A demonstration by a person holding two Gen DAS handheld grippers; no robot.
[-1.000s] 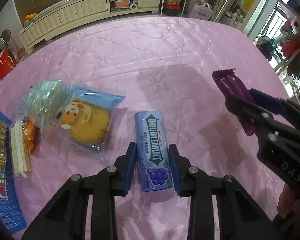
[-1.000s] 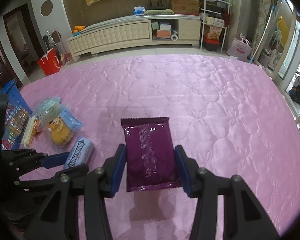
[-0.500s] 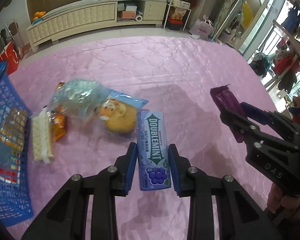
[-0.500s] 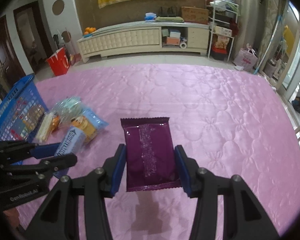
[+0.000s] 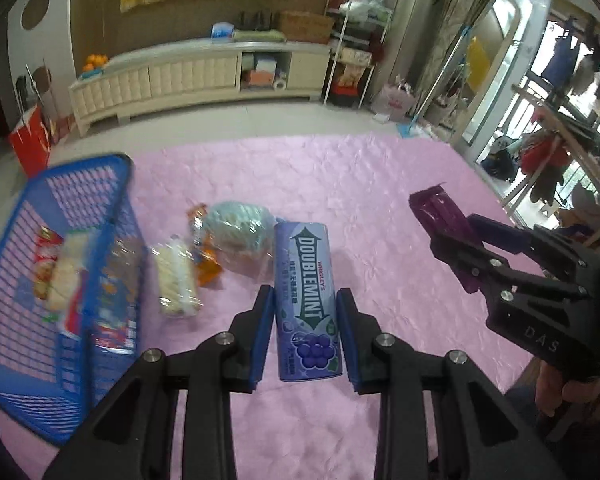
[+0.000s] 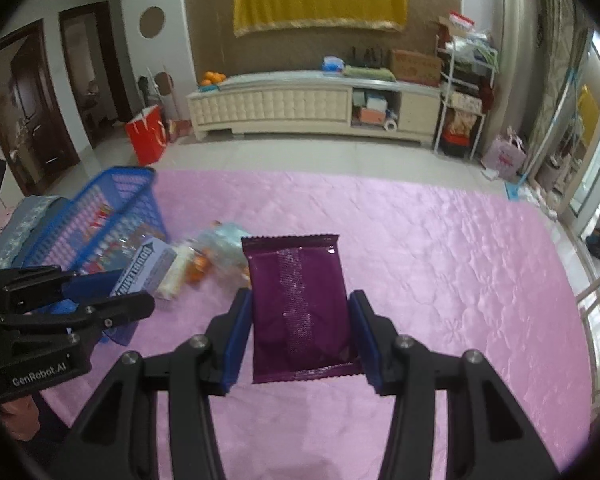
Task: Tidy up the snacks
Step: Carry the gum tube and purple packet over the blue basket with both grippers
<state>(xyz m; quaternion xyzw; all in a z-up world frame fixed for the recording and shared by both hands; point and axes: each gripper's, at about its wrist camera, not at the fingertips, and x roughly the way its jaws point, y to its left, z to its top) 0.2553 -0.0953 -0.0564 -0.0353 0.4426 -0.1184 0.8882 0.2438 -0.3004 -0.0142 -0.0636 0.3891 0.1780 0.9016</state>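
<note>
Both lifted off the pink bench since 1 second ago, left gripper (image 5: pixel 303 334) fingers clenched on Doublemint pack (image 5: pixel 307 300), right gripper (image 6: pixel 301 338) gripping purple packet (image 6: pixel 300 306), blue basket (image 5: pixel 40 272) now nearer at 9 o'clock, ready for dropping in.

"DOUBLEMINT" on gum pack (image 5: pixel 309 304), "GenRobot.AI" on left tool (image 6: pixel 100 300)

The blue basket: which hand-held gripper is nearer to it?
Left. The left hand-held gripper is just beside the blue basket; the right hand-held gripper is farther away, across the pink cloth.
</note>
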